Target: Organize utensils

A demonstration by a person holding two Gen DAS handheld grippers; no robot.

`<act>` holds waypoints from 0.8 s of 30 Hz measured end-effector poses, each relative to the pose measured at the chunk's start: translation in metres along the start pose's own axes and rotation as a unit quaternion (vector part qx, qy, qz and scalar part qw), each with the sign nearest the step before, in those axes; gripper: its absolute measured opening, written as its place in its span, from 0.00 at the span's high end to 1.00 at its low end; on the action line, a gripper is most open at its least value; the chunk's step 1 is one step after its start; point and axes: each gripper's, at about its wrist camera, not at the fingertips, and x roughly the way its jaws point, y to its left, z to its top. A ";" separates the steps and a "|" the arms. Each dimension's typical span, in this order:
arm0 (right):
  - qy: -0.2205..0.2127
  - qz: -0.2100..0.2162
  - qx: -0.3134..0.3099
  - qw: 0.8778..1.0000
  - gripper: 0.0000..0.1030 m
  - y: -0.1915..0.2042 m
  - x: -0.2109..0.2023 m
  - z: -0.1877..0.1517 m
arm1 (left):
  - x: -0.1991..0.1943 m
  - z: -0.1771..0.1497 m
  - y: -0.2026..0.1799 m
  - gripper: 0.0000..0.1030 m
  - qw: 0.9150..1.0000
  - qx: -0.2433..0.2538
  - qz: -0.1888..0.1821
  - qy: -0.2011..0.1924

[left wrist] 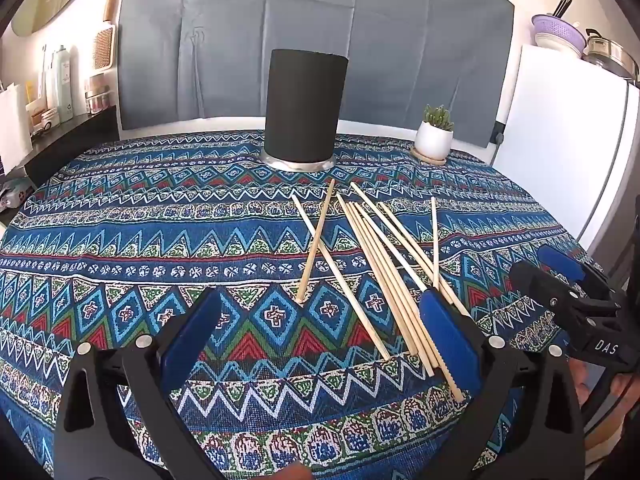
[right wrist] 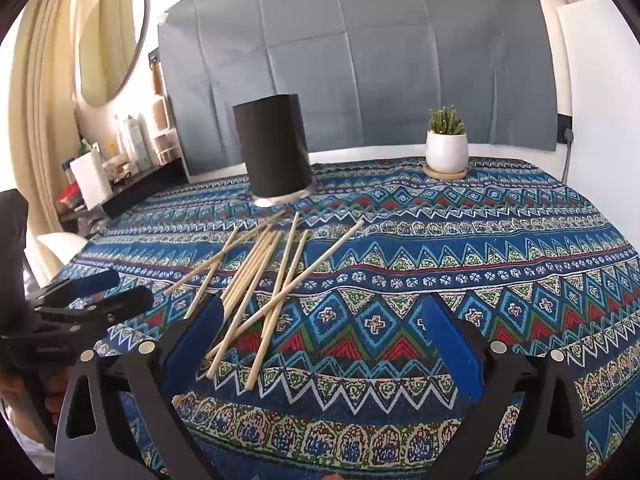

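Note:
Several wooden chopsticks [left wrist: 376, 256] lie loose and crossed on the patterned tablecloth; they also show in the right wrist view [right wrist: 256, 280]. A tall black cylindrical holder [left wrist: 304, 108] stands upright behind them, seen too in the right wrist view [right wrist: 274, 148]. My left gripper [left wrist: 324, 324] is open and empty, low over the cloth, its right finger beside the near ends of the pile. My right gripper [right wrist: 324, 332] is open and empty, its left finger next to the pile's near ends. Each gripper shows in the other's view, the right one [left wrist: 560, 280] and the left one [right wrist: 100, 292].
A small succulent in a white pot [left wrist: 434, 136] stands on a wooden coaster at the back right [right wrist: 446, 148]. A white fridge [left wrist: 560, 140] stands right of the table. A shelf with bottles [left wrist: 56, 92] is at the left. A grey cloth hangs behind.

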 end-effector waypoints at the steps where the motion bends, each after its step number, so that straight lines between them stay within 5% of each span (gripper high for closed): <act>1: 0.004 0.000 0.000 1.000 0.08 0.000 0.000 0.000 | 0.000 0.000 0.000 0.06 1.000 0.000 0.000 0.001; 24: -0.001 -0.001 -0.004 1.000 0.08 0.003 0.000 -0.001 | 0.005 -0.003 0.000 0.06 1.000 -0.001 -0.011 0.012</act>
